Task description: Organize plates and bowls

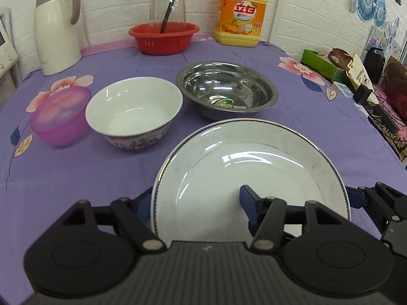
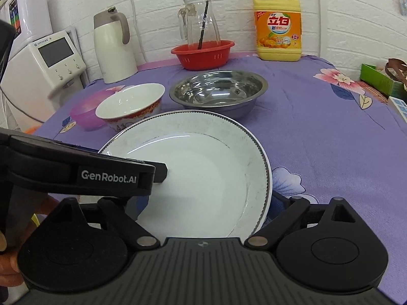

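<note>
A white plate [image 1: 241,165] [image 2: 203,178] with a silver rim lies closest to both cameras, on the purple cloth. My left gripper [image 1: 195,198] is shut on its left rim, with one finger outside the rim and the other on the inner slope. From the right wrist view the left gripper [image 2: 157,172] reaches in from the left. My right gripper [image 2: 206,203] stands wide open; its right finger sits under the plate's right rim and its left finger is hidden. Behind the plate stand a white patterned bowl [image 1: 134,111] [image 2: 129,106], a steel bowl [image 1: 226,89] [image 2: 218,89] and a purple bowl [image 1: 61,117] [image 2: 84,111].
Along the back wall stand a white thermos jug [image 1: 57,25], a red basket [image 1: 164,38] holding a glass jug, and a yellow detergent bottle [image 1: 241,12]. Boxes and cables [image 1: 356,76] crowd the right edge. A water dispenser [image 2: 45,58] stands off the left edge.
</note>
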A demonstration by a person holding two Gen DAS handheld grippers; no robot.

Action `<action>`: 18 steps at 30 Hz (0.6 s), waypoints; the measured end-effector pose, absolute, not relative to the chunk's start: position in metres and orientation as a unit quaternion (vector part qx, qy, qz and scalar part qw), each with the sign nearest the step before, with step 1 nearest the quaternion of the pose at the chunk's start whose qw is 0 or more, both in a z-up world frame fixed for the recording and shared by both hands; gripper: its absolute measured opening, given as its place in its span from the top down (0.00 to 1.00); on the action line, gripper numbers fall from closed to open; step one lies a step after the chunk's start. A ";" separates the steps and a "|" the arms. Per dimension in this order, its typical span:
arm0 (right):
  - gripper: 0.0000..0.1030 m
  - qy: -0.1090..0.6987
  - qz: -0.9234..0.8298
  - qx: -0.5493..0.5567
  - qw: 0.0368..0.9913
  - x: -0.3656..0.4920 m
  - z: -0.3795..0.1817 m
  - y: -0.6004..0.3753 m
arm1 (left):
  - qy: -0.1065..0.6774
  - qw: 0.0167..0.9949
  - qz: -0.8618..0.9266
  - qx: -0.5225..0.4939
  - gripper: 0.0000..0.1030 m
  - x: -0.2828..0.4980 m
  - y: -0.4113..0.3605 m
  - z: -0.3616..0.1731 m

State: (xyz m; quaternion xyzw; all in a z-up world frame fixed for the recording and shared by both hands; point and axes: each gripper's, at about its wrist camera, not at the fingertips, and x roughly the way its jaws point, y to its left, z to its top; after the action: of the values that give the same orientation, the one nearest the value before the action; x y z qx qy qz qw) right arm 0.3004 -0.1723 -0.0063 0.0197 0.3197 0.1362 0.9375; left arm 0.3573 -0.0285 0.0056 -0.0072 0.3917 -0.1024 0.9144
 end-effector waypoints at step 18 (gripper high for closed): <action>0.00 0.258 0.204 -0.003 0.945 0.198 0.027 -0.088 | 0.319 0.947 -0.020 -0.028 0.42 0.216 0.072 0.038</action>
State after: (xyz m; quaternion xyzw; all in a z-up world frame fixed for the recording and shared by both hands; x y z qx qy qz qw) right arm 0.1981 -0.0878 0.0274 -0.0031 0.2578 0.2036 0.9445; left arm 0.2160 0.0716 0.0381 -0.0277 0.3190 -0.0201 0.9471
